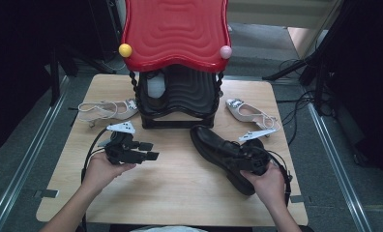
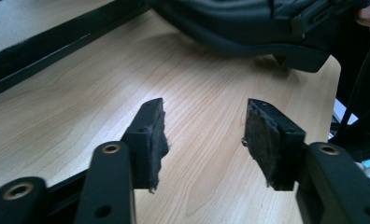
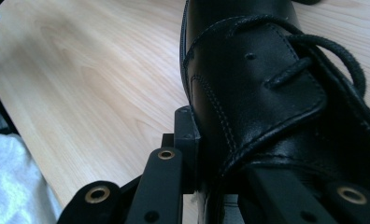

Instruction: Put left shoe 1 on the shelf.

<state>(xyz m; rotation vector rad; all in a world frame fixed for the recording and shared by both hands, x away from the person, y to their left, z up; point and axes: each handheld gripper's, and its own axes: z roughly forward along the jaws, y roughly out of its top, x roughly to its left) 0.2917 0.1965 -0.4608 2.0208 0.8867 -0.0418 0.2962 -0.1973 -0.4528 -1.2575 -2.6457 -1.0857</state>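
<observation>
Black leather shoe [image 1: 222, 153] lying diagonally, toe toward rack [image 1: 179, 104], right tool [image 1: 251, 159] clamped on it, left tool [image 1: 150, 151] apart.

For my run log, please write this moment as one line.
right gripper: shut on black shoe | left gripper: open, nothing held, above table | shoe rack: behind

— Where is there room to pass?
— The bench [image 1: 180, 183] lies bare across its near middle, between the left claw [image 1: 150, 150] and the black shoe [image 1: 218, 147].
— What blocks the far side?
— The black rack [image 1: 180, 104] under its red top [image 1: 175, 31] stands at the centre, a pale heeled shoe [image 1: 107, 110] just left of it, another pale shoe [image 1: 252, 115] at its right.
</observation>
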